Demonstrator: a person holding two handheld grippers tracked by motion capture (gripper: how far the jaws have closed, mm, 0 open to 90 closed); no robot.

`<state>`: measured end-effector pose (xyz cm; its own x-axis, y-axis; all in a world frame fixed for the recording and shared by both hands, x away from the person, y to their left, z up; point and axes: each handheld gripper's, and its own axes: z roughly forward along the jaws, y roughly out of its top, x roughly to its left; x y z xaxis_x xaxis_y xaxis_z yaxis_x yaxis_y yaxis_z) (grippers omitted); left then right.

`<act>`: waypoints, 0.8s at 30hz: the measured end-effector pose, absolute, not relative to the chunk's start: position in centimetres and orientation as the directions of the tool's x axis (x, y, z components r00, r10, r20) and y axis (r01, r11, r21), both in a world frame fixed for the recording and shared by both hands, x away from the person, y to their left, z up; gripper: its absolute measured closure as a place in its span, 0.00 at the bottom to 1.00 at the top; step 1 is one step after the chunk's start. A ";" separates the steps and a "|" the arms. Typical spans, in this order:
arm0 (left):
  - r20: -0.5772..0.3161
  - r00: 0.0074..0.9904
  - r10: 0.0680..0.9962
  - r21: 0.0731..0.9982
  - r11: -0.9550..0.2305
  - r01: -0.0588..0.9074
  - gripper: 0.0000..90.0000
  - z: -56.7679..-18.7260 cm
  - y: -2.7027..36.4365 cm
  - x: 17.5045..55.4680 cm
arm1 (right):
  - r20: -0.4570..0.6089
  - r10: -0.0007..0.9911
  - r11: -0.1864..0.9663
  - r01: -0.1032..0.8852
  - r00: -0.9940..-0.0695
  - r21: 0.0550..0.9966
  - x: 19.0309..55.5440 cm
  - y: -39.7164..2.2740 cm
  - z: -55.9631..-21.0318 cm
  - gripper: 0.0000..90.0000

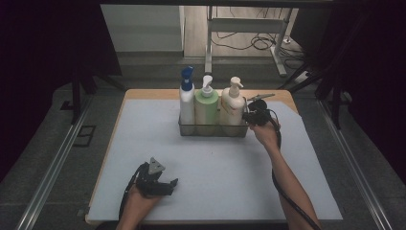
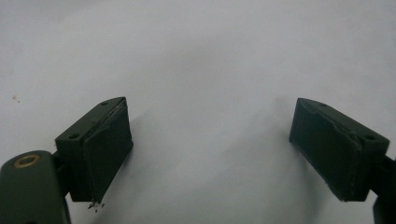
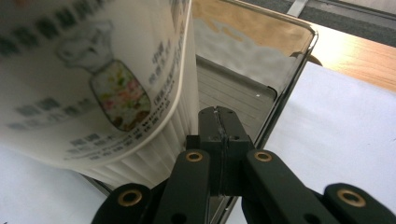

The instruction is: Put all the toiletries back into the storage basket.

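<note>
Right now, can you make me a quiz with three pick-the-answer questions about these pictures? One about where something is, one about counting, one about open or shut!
1. Where is the left hand-held gripper?
A. Near the table's front edge
B. Inside the tray
C. On the floor

2. How many pump bottles stand in the clear tray?
A. One
B. Three
C. Five

3. How are the right hand-held gripper's jaws?
A. Wide open
B. Pressed together
C. Holding a cup

Answers:
1. A, it sits low on the white mat, close to the person.
2. B, the blue-topped bottle, green bottle and cream bottle stand side by side.
3. B, the right gripper view shows them meeting with no gap.
</note>
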<state>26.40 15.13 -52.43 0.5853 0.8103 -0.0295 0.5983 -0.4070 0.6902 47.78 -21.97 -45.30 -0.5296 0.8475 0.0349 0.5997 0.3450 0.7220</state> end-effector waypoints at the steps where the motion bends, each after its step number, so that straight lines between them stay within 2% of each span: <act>1: -0.029 0.585 0.810 0.690 -0.407 0.598 0.14 -52.4 15.1 26.4 | 0.035 0.846 0.348 0.600 -0.533 0.721 47.8 -21.9 -45.3 1.00; 24: -0.029 0.585 0.810 0.690 -0.407 0.598 0.14 -52.4 15.1 26.4 | 0.031 0.814 0.385 0.578 -0.581 0.719 47.2 -19.8 -45.7 1.00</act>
